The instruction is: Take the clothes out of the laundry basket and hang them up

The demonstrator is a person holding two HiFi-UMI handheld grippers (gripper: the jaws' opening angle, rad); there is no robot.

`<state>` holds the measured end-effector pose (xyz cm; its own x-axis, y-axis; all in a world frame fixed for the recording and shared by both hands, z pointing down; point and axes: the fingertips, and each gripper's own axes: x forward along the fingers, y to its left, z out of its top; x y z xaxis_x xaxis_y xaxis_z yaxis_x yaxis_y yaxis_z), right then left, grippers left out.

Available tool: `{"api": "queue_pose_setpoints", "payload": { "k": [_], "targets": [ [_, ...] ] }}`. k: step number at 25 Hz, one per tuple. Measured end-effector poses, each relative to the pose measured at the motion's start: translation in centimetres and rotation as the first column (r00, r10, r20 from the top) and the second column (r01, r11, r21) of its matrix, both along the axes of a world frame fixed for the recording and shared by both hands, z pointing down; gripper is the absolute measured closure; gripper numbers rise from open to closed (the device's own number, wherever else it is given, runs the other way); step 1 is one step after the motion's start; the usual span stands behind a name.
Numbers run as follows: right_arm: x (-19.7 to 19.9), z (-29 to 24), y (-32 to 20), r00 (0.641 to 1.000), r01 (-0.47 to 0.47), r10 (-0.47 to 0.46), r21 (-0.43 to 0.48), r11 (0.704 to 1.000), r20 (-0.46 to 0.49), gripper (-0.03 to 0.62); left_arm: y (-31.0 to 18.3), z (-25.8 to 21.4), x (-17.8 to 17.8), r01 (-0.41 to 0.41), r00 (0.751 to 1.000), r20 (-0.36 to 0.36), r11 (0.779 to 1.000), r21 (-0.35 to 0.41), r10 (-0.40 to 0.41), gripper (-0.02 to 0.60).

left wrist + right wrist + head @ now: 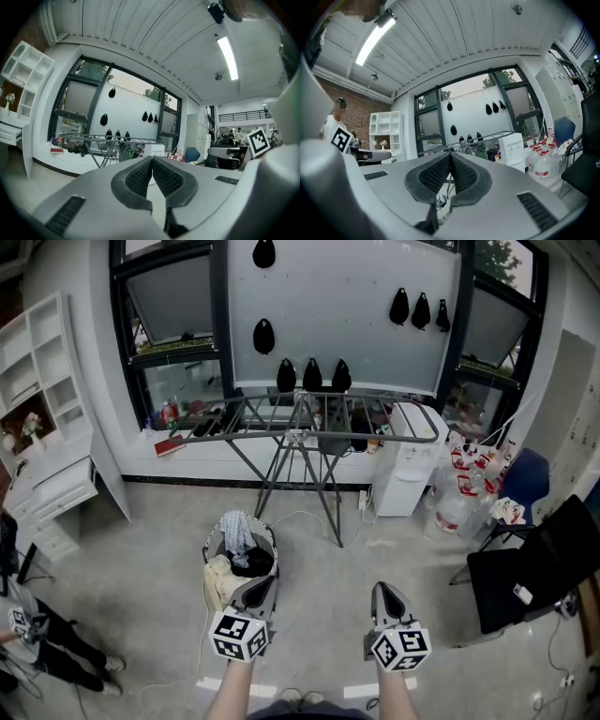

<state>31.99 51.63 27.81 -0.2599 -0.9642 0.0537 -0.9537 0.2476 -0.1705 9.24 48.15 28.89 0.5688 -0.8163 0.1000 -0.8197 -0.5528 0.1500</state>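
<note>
Just ahead of the left tongs [254, 593], a basket [211, 543] full of clothes [237, 531], right tongs [387, 594] beside, both pressed together, empty

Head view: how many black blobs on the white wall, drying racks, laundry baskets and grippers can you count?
Black blobs on the white wall: 8
Drying racks: 1
Laundry baskets: 1
Grippers, left gripper and right gripper: 2
Total: 12

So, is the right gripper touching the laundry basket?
Apart. The head view shows bare floor between the right gripper and the laundry basket; its jaws are shut on nothing.
</note>
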Motion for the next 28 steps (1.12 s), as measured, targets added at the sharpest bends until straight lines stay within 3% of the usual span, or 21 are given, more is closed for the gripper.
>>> {"api": "queue_pose_setpoints", "payload": {
  "k": [8, 16, 28],
  "targets": [
    [-0.9, -0.2, -0.5, 0.999, 0.049, -0.049, 0.017, 0.999, 0.014, 0.591, -0.1, -0.2, 0.4, -0.053, 0.998, -0.039, 0.998, -0.023, 0.052, 0.557],
    [-1.5, -0.3, -0.7, 0.998, 0.044, -0.044, 0.007, 0.999, 0.037, 0.441, -0.7, 0.4, -0.5, -0.034, 0.998, -0.05, 0.999, -0.031, 0.032, 0.376],
    [-2.9, 0.7, -1.3, 0.999, 0.03, -0.03, 0.006, 1.0, 0.034, 0.423, -2.6, 0.4, -2.6, -0.037, 0.997, -0.067, 0.999, -0.024, 0.035, 0.367]
  ]
}}
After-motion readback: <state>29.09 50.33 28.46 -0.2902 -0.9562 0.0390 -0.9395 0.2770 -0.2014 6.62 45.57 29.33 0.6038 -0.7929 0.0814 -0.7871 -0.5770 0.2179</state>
